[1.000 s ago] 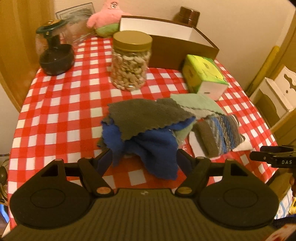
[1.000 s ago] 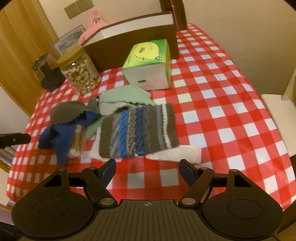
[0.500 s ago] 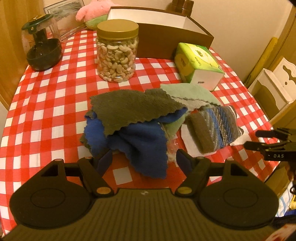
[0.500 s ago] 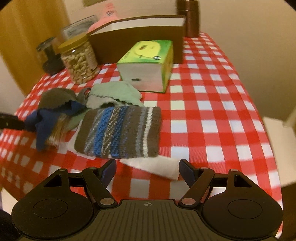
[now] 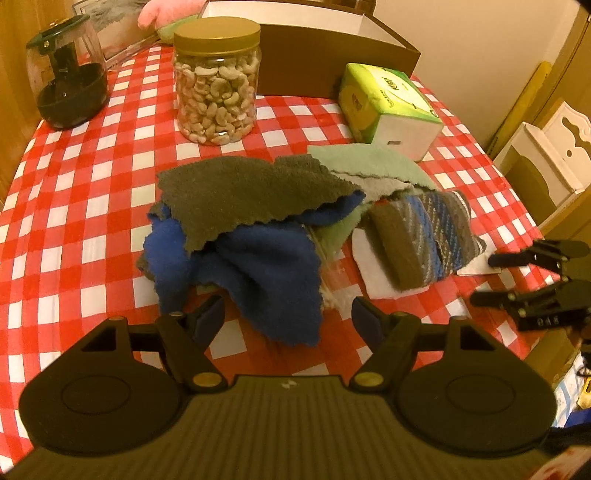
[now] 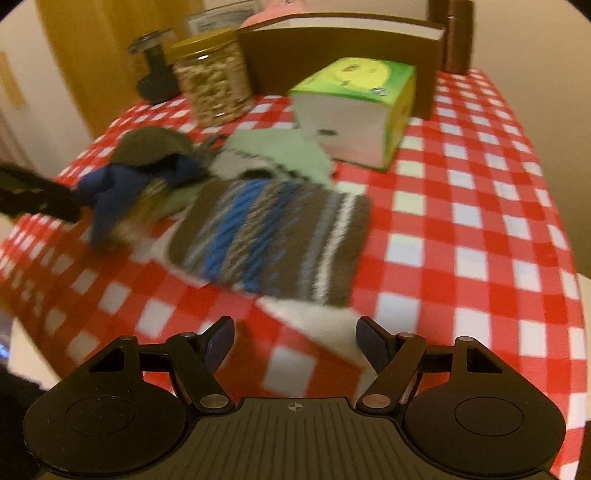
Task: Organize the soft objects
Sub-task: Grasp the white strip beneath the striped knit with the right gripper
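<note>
A heap of cloths lies on the red checked tablecloth (image 5: 92, 206). A dark grey cloth (image 5: 243, 195) drapes over a blue one (image 5: 266, 273), with a mint green cloth (image 5: 369, 162) behind. A striped knitted cloth (image 6: 273, 236) rests on a white cloth (image 6: 317, 321). My left gripper (image 5: 288, 314) stands open just above the table, and the blue cloth's lower edge reaches between its fingers untouched. My right gripper (image 6: 295, 332) is closing its jaws over the white cloth's near corner, pads apart from it. The right gripper (image 5: 483, 278) appears tilted beside the striped cloth.
A jar of cashews (image 5: 216, 85), a green tissue box (image 5: 388, 103) and an open brown box (image 5: 314, 59) stand behind the heap. A dark glass jar (image 5: 66, 81) and a pink plush (image 5: 170, 14) sit far left. White furniture (image 5: 546, 162) stands beyond the table's right edge.
Both grippers have sunk toward the table and come closer to the cloths. The right gripper has rolled, so its view now tilts and blurs. No cloth has moved.
</note>
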`<state>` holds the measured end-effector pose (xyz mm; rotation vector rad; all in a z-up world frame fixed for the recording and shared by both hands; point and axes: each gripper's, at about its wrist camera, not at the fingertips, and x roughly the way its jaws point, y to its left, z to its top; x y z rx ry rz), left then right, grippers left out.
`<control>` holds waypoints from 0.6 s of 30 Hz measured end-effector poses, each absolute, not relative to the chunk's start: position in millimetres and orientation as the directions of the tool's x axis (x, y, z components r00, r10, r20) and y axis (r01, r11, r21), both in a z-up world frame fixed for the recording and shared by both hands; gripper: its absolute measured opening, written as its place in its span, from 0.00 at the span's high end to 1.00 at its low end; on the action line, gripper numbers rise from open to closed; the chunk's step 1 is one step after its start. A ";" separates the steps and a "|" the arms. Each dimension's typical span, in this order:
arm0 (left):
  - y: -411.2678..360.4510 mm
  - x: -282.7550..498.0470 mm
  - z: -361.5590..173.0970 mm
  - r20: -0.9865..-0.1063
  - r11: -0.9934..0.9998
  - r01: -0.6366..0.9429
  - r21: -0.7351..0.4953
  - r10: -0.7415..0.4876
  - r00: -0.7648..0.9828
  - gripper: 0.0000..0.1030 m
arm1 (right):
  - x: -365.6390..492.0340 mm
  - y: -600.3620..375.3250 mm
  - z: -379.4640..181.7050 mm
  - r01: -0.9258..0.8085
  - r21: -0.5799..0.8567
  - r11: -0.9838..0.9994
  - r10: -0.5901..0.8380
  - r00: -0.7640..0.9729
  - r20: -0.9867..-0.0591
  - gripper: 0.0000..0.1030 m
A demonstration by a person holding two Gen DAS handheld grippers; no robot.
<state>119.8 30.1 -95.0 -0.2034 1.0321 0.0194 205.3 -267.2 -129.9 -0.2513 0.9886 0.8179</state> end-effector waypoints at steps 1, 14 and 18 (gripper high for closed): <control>30.5 119.7 -95.7 -0.854 0.981 -0.112 -0.160 -0.080 0.514 0.28 | 200.8 -266.1 -129.1 -0.716 0.177 0.675 0.500 0.269 -0.823 0.37; 28.9 120.5 -96.1 -0.854 0.982 -0.102 -0.160 -0.086 0.513 0.29 | 223.5 -266.7 -127.2 -0.736 0.082 0.672 0.456 0.324 -0.829 0.43; 30.9 118.4 -96.2 -0.853 0.981 -0.107 -0.162 -0.085 0.514 0.29 | 229.3 -268.8 -131.3 -0.799 0.078 0.597 0.469 0.269 -0.841 0.42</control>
